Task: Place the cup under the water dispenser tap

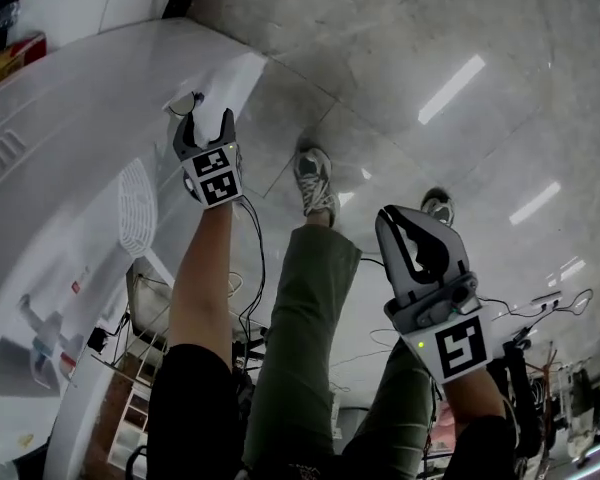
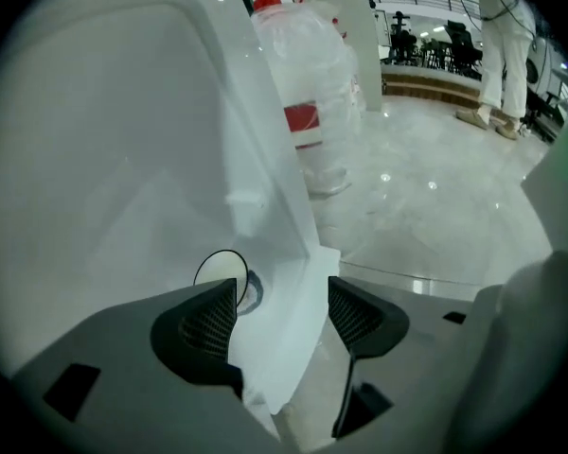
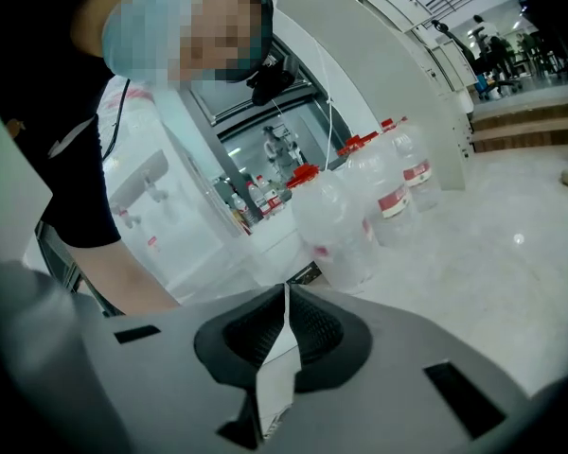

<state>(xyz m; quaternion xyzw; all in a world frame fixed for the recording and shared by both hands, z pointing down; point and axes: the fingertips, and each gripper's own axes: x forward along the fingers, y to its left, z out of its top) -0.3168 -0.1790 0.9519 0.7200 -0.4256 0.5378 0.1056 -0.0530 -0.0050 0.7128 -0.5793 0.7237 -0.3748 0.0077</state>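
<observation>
The cup is small and pale and stands against the white water dispenser, just past my left gripper's fingertips. In the left gripper view its round rim shows beside the left pad, which hides part of it. A small white spout juts from the dispenser wall above it. My left gripper is open with nothing between its pads. My right gripper is shut, low at the right and away from the cup. A thin white sliver shows between its pads; what it is I cannot tell.
Large clear water bottles with red caps stand on the glossy floor by the dispenser. My legs and shoes are below me. A person's bare arm is close at the left of the right gripper view. Cables lie at the lower right.
</observation>
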